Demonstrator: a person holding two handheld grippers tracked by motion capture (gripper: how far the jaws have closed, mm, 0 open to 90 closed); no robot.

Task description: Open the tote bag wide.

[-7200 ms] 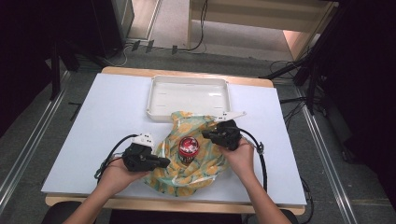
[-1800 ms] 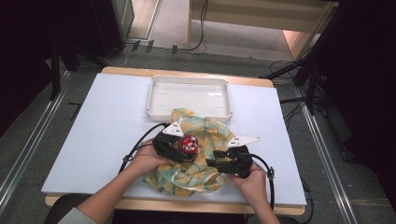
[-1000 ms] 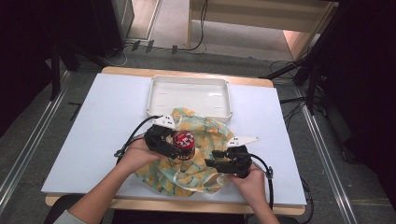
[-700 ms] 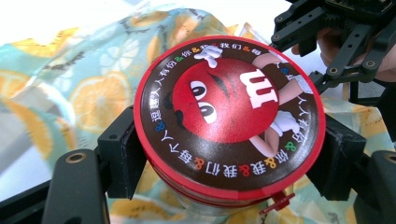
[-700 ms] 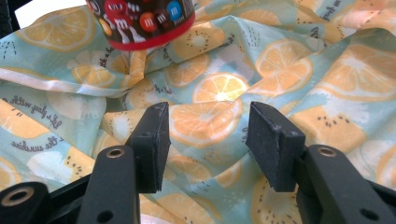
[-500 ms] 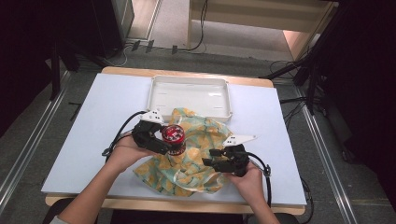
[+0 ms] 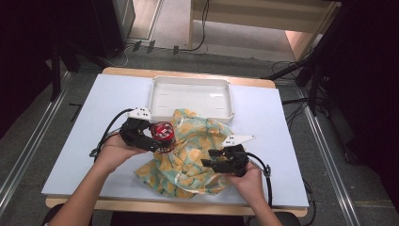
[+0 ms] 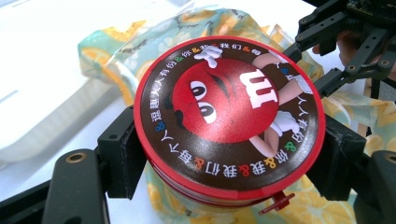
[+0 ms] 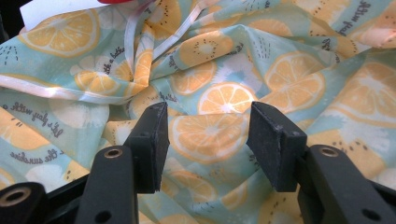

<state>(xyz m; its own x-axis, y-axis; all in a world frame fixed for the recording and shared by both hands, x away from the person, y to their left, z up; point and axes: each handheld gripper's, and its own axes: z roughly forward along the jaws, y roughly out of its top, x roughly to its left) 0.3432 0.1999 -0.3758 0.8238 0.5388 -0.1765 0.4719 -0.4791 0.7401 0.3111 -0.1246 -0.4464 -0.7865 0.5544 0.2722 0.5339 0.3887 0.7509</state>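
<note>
Round tin [image 8: 227, 116], rigid with a smooth rim that may slip, is clamped across its sides by left tool [image 7: 149, 137], above cloth [image 7: 188, 155] near surface's front edge. Right tool [image 9: 205, 140] stands apart over soft, light cloth.

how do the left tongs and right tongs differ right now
The left tongs are clamped on the round red candy tin, lifted near the white tray; the right tongs stand open, holding nothing, low over the crumpled orange-print cloth. Both are black, two-jawed and hand-held.
</note>
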